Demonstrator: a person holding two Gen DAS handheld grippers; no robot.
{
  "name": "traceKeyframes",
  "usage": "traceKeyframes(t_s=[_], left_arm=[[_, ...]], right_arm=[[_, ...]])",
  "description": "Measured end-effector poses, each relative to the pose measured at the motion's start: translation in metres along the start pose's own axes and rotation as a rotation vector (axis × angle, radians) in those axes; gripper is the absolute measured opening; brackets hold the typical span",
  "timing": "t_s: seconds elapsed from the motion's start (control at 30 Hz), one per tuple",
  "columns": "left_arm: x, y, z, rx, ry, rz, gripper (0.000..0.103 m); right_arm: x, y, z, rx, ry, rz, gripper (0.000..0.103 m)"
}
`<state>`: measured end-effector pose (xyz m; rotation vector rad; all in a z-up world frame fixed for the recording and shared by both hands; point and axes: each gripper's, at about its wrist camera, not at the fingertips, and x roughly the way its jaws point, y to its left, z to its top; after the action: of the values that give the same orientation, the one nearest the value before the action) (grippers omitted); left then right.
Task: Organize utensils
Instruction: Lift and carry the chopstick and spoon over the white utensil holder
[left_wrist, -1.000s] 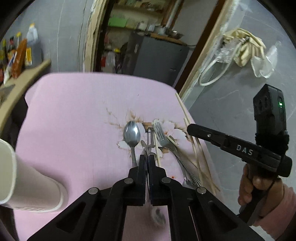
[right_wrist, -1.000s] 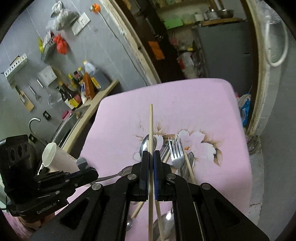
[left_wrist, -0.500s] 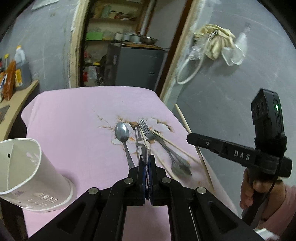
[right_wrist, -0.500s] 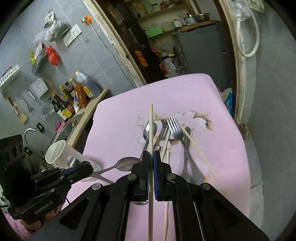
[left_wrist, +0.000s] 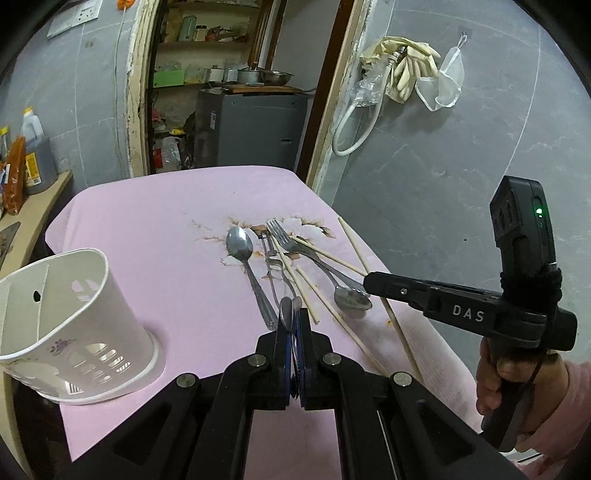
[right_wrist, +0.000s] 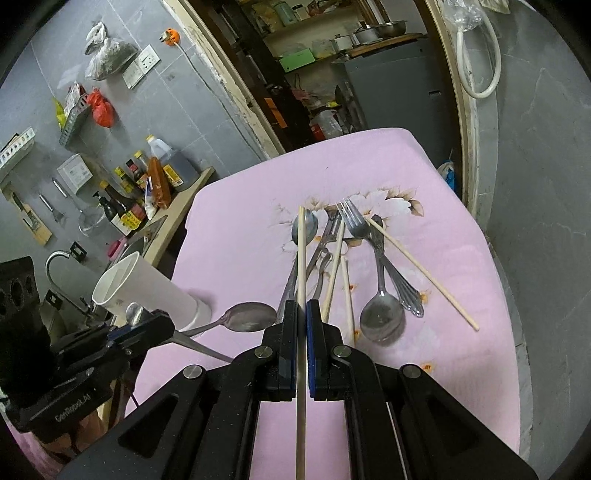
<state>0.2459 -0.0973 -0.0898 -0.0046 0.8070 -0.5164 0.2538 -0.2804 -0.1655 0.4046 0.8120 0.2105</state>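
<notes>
My left gripper (left_wrist: 293, 314) is shut on a metal spoon (left_wrist: 285, 312) and holds it above the pink cloth; the spoon's bowl shows in the right wrist view (right_wrist: 251, 316). My right gripper (right_wrist: 302, 306) is shut on a wooden chopstick (right_wrist: 301, 251) that points forward over the pile. The pile holds spoons (left_wrist: 240, 243), a fork (left_wrist: 280, 230) and loose chopsticks (left_wrist: 325, 302) in the cloth's middle. A white utensil holder (left_wrist: 70, 317) stands at the left, also in the right wrist view (right_wrist: 144, 288).
The pink flowered tablecloth (left_wrist: 155, 229) covers a small table; its right edge drops to the grey floor. A counter with bottles (right_wrist: 147, 177) and a sink tap (right_wrist: 55, 258) lie left. An open doorway with a grey cabinet (left_wrist: 251, 129) is behind.
Both grippers have lifted and pulled back from the pile, the left with the spoon, the right with the chopstick. The white holder has come fully into the left wrist view.
</notes>
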Motion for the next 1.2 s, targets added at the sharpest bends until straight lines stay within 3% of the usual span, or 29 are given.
traceKeyframes(t_s=[0.37,0.67,1.0,1.2], left_arm=[[-0.002,-0.003,0.001,0.021,-0.028,0.009,0.003],[-0.030,0.006,0.021,-0.035,-0.074,0.032,0.003],[-0.111,0.043,0.052,-0.056,-0.136,0.116,0.003],[-0.162,0.082,0.062,-0.102,-0.177,0.154,0.003]], right_arm=[[-0.006,0.002,-0.004,0.000,-0.007,0.008,0.004],[-0.031,0.023,0.017,0.013,-0.139,0.089,0.004],[-0.040,0.106,0.058,-0.037,-0.392,0.267,0.004],[-0.025,0.167,0.074,-0.094,-0.463,0.341,0.004]])
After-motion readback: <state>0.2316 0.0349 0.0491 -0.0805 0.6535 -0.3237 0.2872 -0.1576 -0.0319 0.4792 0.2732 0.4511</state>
